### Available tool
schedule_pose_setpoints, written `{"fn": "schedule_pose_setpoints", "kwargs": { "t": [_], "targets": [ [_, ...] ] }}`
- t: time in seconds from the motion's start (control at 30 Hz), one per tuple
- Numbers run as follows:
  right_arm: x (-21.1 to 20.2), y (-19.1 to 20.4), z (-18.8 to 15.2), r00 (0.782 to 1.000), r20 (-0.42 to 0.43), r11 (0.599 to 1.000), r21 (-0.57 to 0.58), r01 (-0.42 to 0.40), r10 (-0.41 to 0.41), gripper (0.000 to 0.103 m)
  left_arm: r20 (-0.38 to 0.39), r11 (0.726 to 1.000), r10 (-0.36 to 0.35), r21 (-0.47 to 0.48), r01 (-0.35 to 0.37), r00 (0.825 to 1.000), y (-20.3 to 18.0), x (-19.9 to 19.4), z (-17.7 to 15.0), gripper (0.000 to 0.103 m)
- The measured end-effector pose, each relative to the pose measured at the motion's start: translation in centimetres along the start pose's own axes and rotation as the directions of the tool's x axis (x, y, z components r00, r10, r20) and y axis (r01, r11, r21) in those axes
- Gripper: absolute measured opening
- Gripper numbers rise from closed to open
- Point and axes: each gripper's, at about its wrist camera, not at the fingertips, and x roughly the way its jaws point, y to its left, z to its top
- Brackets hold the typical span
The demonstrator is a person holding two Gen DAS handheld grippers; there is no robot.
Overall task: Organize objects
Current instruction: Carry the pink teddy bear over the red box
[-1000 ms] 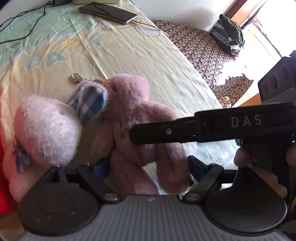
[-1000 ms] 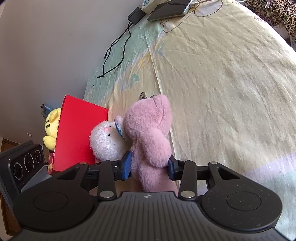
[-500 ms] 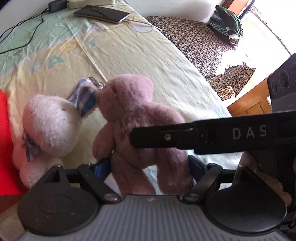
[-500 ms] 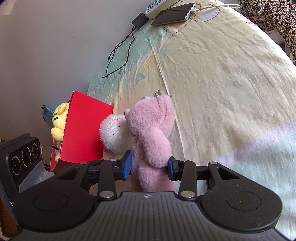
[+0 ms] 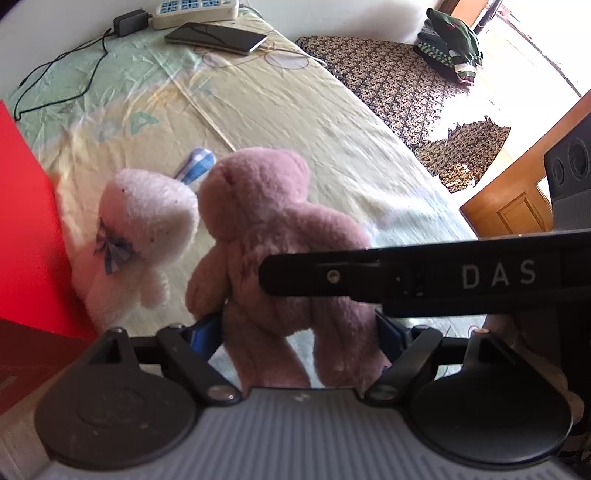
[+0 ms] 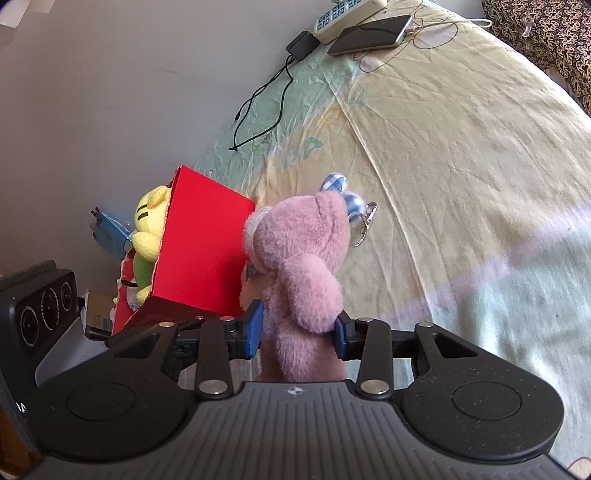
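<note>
A pink plush bear (image 5: pixel 280 243) hangs upright above the bed, held by both grippers. My left gripper (image 5: pixel 299 332) is shut on its legs. My right gripper (image 6: pixel 299 328) is shut on its body from the side; the right finger (image 5: pixel 369 273) crosses the left wrist view. A white plush rabbit (image 5: pixel 140 229) with a blue checked ear lies on the sheet next to the bear, against a red box (image 6: pixel 199 251). A yellow plush toy (image 6: pixel 147 229) sits inside the box. A metal keyring (image 6: pixel 364 221) shows beside the bear's head.
A phone (image 5: pixel 218 37), a remote (image 5: pixel 195 11) and a charger with cable (image 5: pixel 129 22) lie at the far end of the bed by the wall. A patterned mat (image 5: pixel 399 85) and a wooden door (image 5: pixel 517 199) are to the right.
Both grippers have lifted the pink bear upward and toward the red box. The white rabbit has stayed on the sheet and is now mostly hidden behind the bear in the right wrist view.
</note>
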Motion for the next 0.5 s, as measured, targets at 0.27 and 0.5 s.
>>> {"fn": "schedule_pose_setpoints", "kwargs": {
  "t": [0.27, 0.5],
  "targets": [
    [-0.5, 3.3, -2.1, 0.999, 0.033, 1.0, -0.03, -0.001, 0.002, 0.04, 0.026, 0.996, 0.066, 0.053, -0.067, 0.997, 0.3, -2.3, -1.7, 0.081],
    [-0.6, 5.9, -3.2, 0.998, 0.062, 0.998, -0.056, -0.013, 0.016, 0.039, 0.061, 0.997, 0.063, 0.036, -0.066, 0.996, 1.7, -4.9, -2.6, 0.081]
  ]
}}
